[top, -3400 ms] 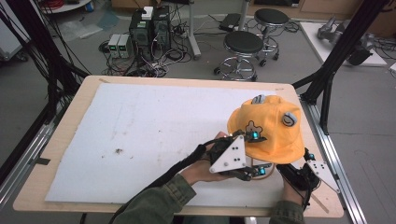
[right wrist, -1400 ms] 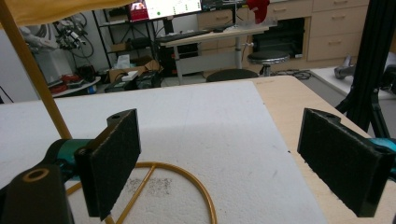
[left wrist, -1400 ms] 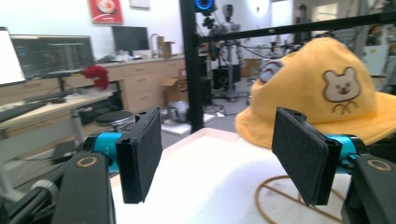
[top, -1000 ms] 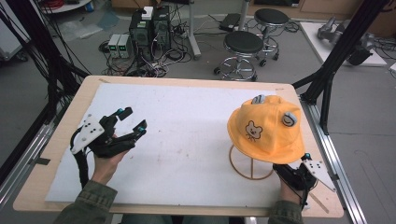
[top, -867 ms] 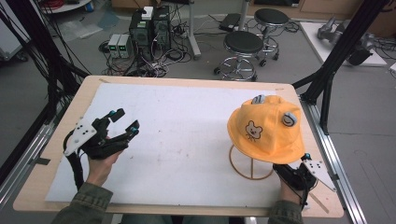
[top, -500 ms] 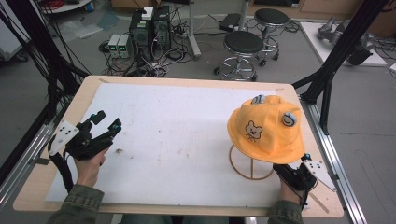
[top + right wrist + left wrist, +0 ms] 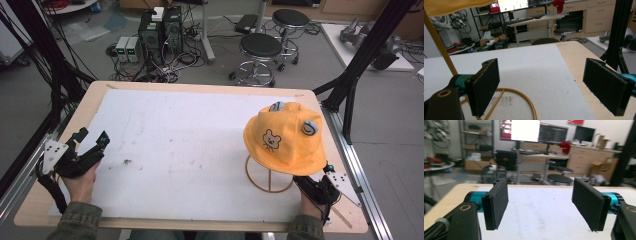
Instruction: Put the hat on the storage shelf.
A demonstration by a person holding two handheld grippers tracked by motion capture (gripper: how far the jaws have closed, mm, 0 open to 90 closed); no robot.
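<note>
We have the yellow hat sitting on its wire stand at the right side of the white mat, the crown draped over the top so the brim hangs free all round and the little bear patch faces us; judging by how squarely it sits, the hanging looks finished. Our right gripper rests low on the table just beside the stand's ring base, its jaws spread wide with nothing between them, and in the right gripper view the ring curves across the mat just ahead of the pads while the brim's edge hangs above. Our left gripper lies well apart from the hat, near the left edge of the mat, parked out of the way; its jaws have just been opening and stand wide, and in the left gripper view there is bare mat between the pads. Neither gripper touches the hat.
</note>
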